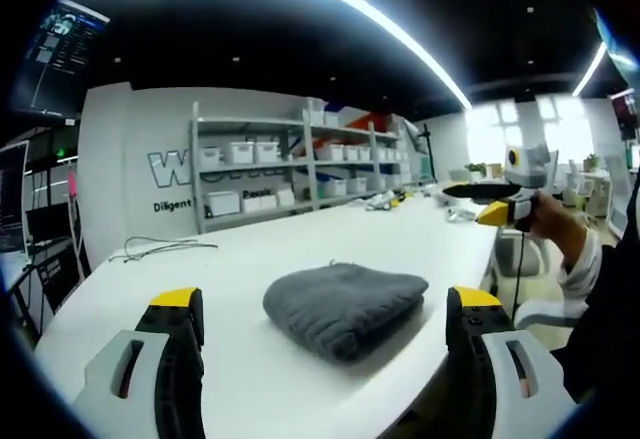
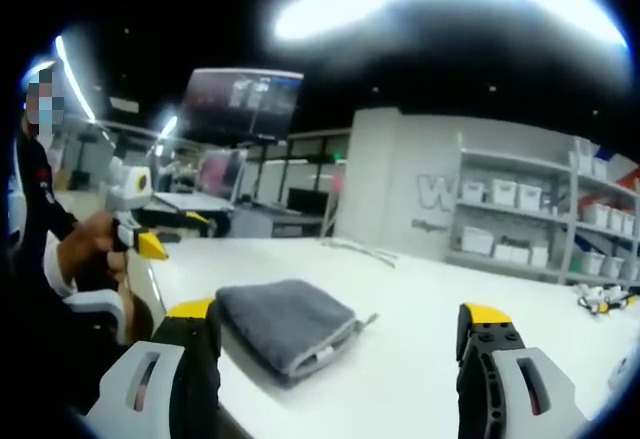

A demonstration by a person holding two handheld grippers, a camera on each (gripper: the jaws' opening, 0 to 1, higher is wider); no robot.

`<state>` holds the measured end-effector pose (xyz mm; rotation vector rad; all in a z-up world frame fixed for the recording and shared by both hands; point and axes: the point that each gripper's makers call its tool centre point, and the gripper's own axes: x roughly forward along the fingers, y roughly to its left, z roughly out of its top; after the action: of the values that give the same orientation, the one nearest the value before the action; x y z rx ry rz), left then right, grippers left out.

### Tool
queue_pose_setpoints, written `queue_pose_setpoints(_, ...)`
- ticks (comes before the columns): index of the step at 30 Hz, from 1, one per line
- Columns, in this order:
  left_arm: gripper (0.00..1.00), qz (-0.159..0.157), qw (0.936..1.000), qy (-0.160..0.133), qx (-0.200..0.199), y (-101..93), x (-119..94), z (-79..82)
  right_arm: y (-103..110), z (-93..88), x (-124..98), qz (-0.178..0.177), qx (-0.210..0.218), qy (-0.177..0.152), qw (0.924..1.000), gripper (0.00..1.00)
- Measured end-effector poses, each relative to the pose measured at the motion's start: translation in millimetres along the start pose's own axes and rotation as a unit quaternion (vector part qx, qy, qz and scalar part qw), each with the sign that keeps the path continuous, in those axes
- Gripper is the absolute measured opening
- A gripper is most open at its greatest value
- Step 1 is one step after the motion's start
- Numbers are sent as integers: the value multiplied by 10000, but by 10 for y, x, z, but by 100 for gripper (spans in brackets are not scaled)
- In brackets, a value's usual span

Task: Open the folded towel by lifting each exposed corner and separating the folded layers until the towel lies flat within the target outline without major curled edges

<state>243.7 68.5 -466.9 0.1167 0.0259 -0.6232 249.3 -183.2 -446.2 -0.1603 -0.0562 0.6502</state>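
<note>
A folded grey towel [image 1: 345,304] lies on the white table [image 1: 250,269] close to its near edge. In the left gripper view my left gripper [image 1: 327,299] is open, its yellow-tipped jaws standing wide on either side of the towel and a little short of it. My right gripper [image 1: 495,199] is held by a hand at the right, above the table's edge. In the right gripper view the towel [image 2: 285,324] lies just ahead of the left jaw. There my right gripper [image 2: 338,311] is open and holds nothing. The left gripper [image 2: 150,231] is held by a hand at the left.
A loose cable [image 1: 160,249] lies on the table at the far left. Small items [image 1: 385,199] sit at the table's far end. Grey shelves with white bins [image 1: 300,164] stand behind the table. The person's sleeve [image 1: 580,269] is at the right.
</note>
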Motion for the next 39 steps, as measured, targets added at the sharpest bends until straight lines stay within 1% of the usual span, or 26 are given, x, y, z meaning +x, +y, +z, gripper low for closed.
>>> queue_pose_setpoints(8, 98, -12, 9999, 77, 112, -10, 1, -24, 4, 1, -2, 7, -12, 2, 10000, 100)
queue_pose_setpoints(13, 97, -15, 10000, 59, 46, -18, 10, -23, -2, -9, 1, 6, -12, 13, 10000, 100)
queue_pose_setpoints(20, 96, -56, 9999, 103, 78, -46, 23, -42, 6, -13, -1, 20, -26, 14, 10000, 100)
queue_pose_setpoints(22, 94, -80, 9999, 102, 113, -49, 16, -41, 9, -21, 2, 29, -27, 25, 10000, 100)
queue_pose_setpoints(27, 94, -61, 9999, 66, 93, -42, 9, -24, 27, -53, 17, 43, -56, 78, 9999, 100)
queue_pose_setpoints(33, 94, -108, 9998, 84, 119, -40, 16, -15, 41, -35, 27, 26, -114, 29, 9999, 100)
queue_pose_setpoints(39, 94, -144, 9997, 93, 148, -64, 39, 3, 61, -50, 46, 46, -127, 57, 9999, 100)
